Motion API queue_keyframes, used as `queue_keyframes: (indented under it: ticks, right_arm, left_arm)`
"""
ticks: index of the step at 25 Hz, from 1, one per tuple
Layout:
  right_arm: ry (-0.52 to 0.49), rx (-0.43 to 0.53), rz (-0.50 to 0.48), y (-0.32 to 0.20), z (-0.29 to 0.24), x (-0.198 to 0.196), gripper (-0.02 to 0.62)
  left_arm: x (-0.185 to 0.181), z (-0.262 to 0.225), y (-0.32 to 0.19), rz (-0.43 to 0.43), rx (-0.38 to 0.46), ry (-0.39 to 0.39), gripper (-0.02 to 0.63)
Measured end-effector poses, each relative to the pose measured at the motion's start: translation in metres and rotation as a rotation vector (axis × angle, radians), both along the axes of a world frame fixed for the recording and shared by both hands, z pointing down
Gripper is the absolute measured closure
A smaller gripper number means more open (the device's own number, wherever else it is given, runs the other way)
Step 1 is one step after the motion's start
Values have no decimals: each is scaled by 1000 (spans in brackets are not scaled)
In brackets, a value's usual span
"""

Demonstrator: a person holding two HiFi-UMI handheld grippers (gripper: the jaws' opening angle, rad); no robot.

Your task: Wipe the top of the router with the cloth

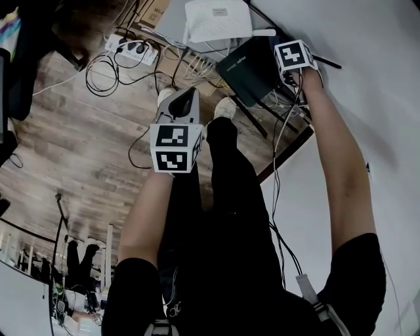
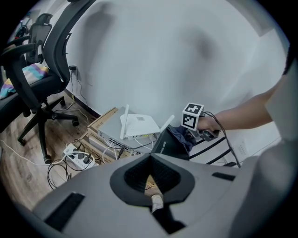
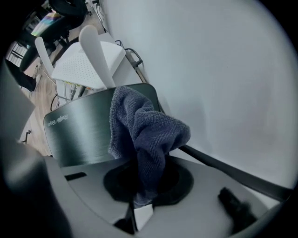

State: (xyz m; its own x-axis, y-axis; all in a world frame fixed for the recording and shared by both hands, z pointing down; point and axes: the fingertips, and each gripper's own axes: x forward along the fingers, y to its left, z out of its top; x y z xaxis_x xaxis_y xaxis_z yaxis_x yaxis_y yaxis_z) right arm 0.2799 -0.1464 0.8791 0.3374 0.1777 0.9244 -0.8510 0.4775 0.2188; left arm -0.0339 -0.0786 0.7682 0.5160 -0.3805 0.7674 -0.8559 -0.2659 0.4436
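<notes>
A black router (image 1: 249,69) leans by the white wall, its brushed top (image 3: 79,135) facing up. My right gripper (image 3: 145,186) is shut on a dark blue cloth (image 3: 144,130), which is bunched against the router's upper right edge. From the left gripper view the cloth (image 2: 179,135) sits on the router (image 2: 165,146) just under the right gripper's marker cube (image 2: 192,116). In the head view that cube (image 1: 294,56) is at the router's right corner. My left gripper (image 2: 151,179) hangs in the air nearer the person, jaws shut with nothing in them; its cube (image 1: 176,147) shows mid-frame.
A white router (image 1: 218,20) with upright antennas sits on a grey box behind the black one. A power strip (image 1: 131,51) and tangled cables lie on the wooden floor. An office chair (image 2: 42,69) stands at the left. The person's legs and shoes are below.
</notes>
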Motion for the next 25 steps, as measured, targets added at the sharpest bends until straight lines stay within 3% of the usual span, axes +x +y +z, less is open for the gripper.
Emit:
queue_keyframes:
  ticks: [10,18,22,25]
  right_arm:
    - [-157,194,73,-45,-4,-28,551]
    - [-275,37,17,-19,-3,-56,551]
    - [-314,10,-21,-4,-5,-76,551]
    - [-409,-34,-16,11,-6,-95,551]
  left_arm:
    - [-5,3,-1,-6,-8,-5,595]
    - [2,7,1,-4,-10,4,595]
    - [4,4,1,0,-7,7,595]
    - [5,4,2,0,-6,6,595]
